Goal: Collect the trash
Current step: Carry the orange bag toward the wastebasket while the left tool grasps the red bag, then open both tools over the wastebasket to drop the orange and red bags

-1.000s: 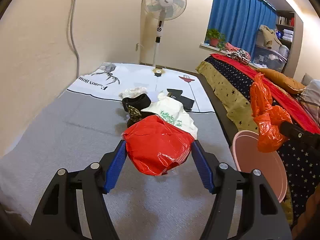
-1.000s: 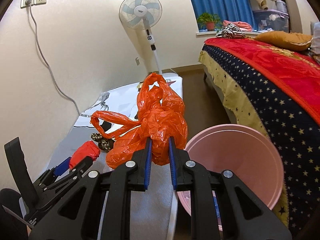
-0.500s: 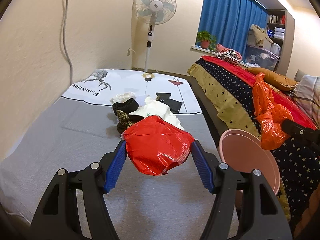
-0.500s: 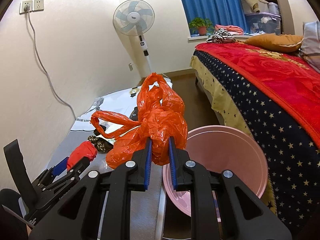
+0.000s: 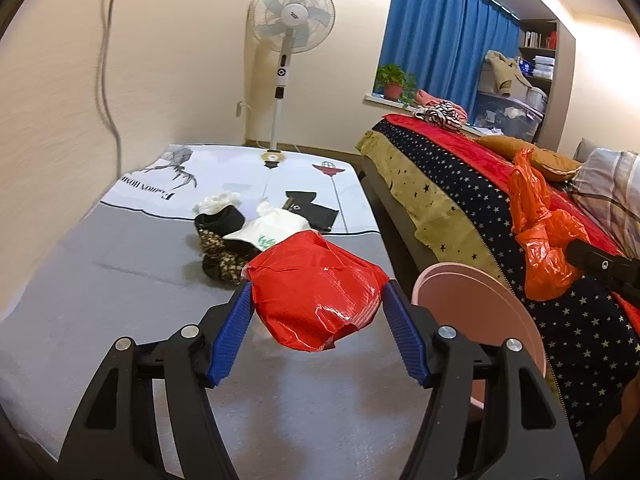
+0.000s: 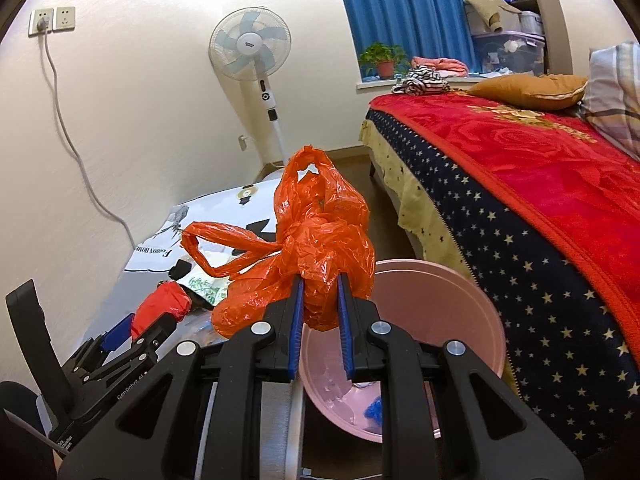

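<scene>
A crumpled red plastic bag (image 5: 316, 292) is clamped between the blue pads of my left gripper (image 5: 316, 300), lifted off the grey mat (image 5: 100, 288). In the right wrist view my right gripper (image 6: 320, 304) is shut on an orange plastic bag (image 6: 320, 248), whose looped handles stick out up and to the left. That orange bag (image 5: 540, 240) also shows at the right of the left wrist view. A pink bin (image 6: 452, 312) stands open just below and beyond the orange bag, with bits of trash at its bottom. From the left wrist the bin (image 5: 480, 312) is to the right of the red bag.
More litter lies farther on the mat: a white bag (image 5: 268, 228), black and leopard-print items (image 5: 220, 256). A bed with a starred cover (image 5: 460, 208) runs along the right. A standing fan (image 5: 290, 24) is by the far wall.
Both grippers have shifted slightly with their bags still held; the pink bin now sits nearer under the orange bag, and the room view has swung a little.
</scene>
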Motion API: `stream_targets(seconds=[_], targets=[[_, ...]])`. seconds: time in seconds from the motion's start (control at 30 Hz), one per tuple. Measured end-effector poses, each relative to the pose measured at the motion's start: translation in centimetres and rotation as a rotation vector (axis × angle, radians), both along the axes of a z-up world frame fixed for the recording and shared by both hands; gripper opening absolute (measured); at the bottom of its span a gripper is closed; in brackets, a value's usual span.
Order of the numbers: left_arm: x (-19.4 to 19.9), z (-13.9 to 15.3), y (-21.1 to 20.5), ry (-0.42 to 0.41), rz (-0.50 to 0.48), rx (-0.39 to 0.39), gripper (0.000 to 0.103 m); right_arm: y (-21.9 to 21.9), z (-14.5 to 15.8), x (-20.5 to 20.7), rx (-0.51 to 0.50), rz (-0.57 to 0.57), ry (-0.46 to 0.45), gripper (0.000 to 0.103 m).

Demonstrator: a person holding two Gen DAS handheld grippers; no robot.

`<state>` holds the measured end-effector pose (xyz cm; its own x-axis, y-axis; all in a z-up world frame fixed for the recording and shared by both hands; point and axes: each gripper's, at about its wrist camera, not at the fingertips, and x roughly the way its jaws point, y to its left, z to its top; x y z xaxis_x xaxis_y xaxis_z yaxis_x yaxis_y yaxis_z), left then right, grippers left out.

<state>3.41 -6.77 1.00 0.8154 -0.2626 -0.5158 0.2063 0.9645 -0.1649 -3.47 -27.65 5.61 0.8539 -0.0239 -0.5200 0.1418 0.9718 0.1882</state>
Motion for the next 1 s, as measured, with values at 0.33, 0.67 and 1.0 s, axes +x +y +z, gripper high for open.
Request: stream_targets(seconds=[0.33,0.67,1.0], targets=[[0.3,0.0,-1.9,-0.007,-0.038,-0.005,0.064,-1.8,0.3,-0.4,-0.011,-0.051,0.005,0.016],[0.7,-0.3,-3.9,0.001,-0.088,-0.013,0.064,-3.0,0.2,-1.0,-0.021,-0.101,0.014,0.016],[1.0,-0.8,-6.1,0.010,-0.152,-0.015,0.064,-4.6,-0.3,-1.1,-0.010,-0.182,0.031,0.016]])
